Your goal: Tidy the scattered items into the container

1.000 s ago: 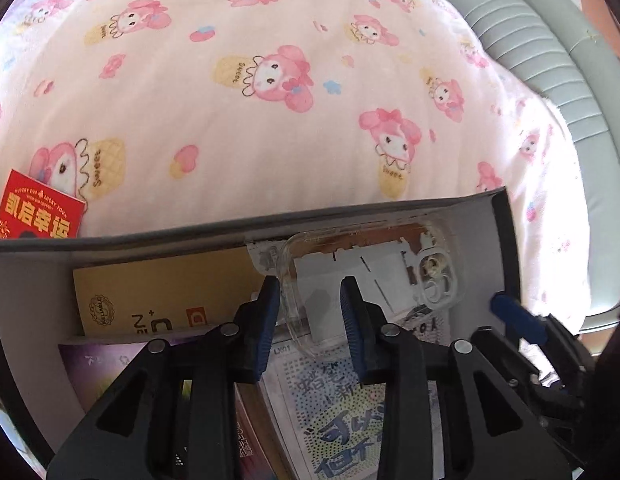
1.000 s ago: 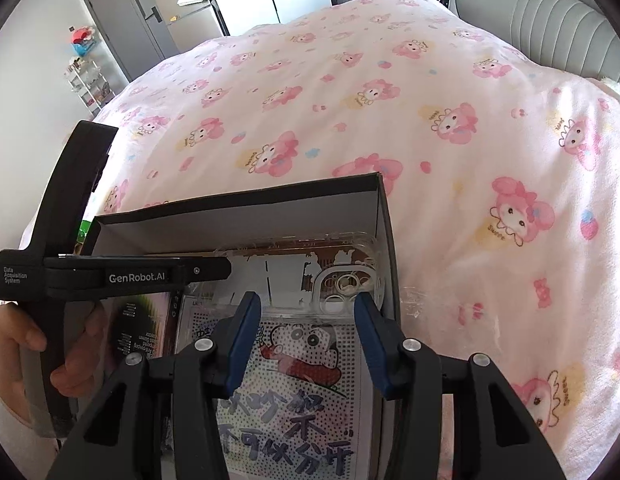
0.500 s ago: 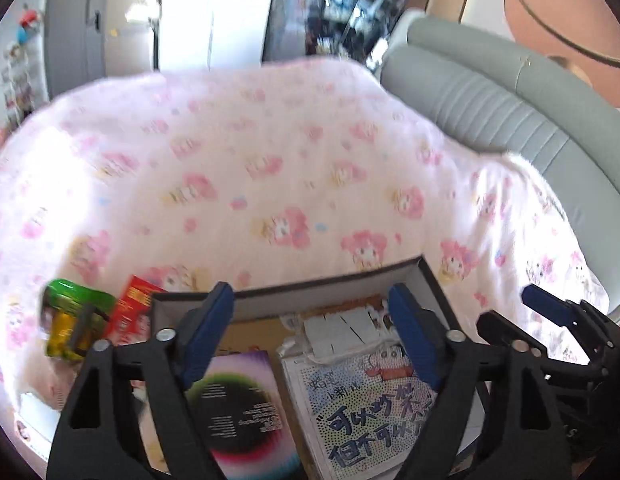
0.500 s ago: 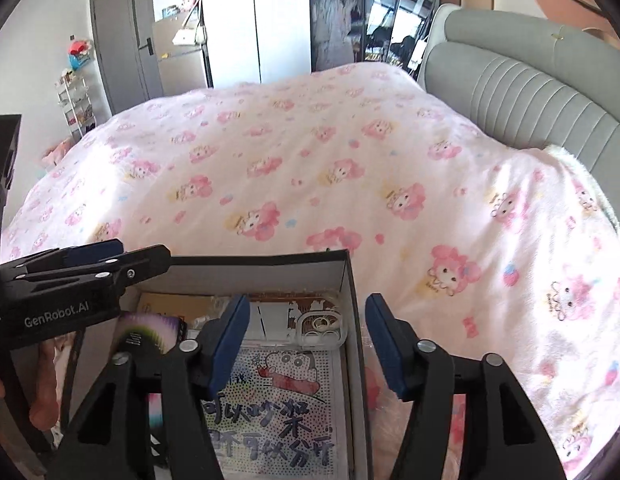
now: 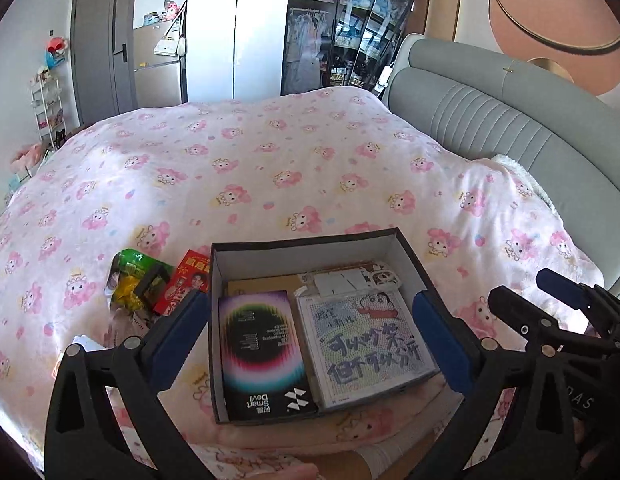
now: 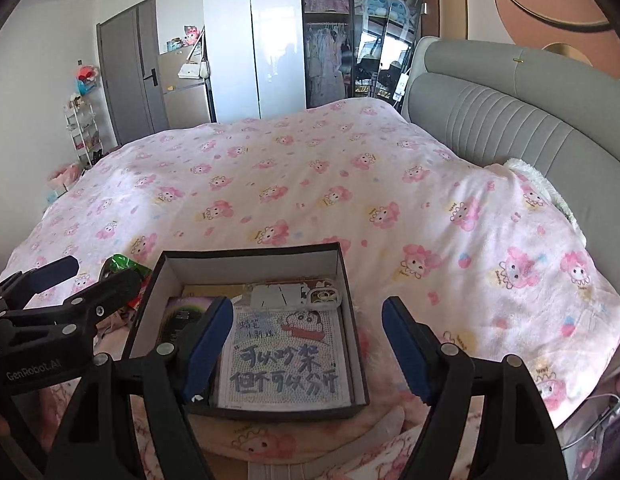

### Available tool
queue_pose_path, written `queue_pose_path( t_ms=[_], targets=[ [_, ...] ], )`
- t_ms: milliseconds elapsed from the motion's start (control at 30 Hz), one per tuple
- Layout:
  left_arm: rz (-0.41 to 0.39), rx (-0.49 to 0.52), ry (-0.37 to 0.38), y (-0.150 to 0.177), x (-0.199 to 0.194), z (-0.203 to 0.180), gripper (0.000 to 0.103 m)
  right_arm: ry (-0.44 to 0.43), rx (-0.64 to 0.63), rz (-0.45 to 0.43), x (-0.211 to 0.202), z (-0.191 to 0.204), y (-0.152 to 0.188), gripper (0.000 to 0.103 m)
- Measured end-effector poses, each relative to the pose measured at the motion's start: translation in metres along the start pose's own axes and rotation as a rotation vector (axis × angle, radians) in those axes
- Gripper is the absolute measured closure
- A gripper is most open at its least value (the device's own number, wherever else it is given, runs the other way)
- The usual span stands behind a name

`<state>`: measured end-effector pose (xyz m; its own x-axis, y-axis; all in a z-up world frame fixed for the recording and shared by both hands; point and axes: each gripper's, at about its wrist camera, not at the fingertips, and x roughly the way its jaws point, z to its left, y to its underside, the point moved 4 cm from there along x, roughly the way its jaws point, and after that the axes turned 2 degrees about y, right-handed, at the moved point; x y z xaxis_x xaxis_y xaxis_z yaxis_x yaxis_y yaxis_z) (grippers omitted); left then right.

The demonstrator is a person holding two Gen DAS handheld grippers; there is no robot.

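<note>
Hovering above the box (image 5: 310,252) on the bed (image 5: 270,168), the left claw (image 5: 310,340) and right claw (image 6: 306,344) both gape wide and empty. At its ten o'clock the green packet (image 5: 128,276) and red packet (image 5: 186,284) lie loose, probably next, partly hidden behind a finger.

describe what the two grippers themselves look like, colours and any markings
Both are black plastic frames with triangular cut-outs and silver screw heads, and each finger ends in a blue pad. The left gripper carries white "GenRobot.AI" lettering on its side, readable in the right wrist view. The right gripper looks built the same way.
</note>
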<state>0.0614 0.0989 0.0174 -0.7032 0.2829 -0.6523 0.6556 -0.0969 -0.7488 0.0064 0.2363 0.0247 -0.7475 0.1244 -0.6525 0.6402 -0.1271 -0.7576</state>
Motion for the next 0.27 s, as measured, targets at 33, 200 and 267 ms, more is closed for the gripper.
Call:
queue_pose_path(
  t_ms=[33, 200, 267],
  targets=[
    [0.005, 0.006, -0.013, 0.004, -0.001, -0.001, 0.0, -0.007, 0.007, 0.002, -0.003, -0.001, 0.004, 0.028],
    [0.041, 0.013, -0.046, 0.018, 0.002, -0.01, 0.0, 0.005, 0.006, -0.011, -0.014, -0.004, 0.018, 0.028],
    [0.045, 0.019, -0.064, 0.022, 0.002, -0.011, 0.0, -0.002, 0.013, 0.004, -0.012, -0.005, 0.022, 0.028]
  ],
)
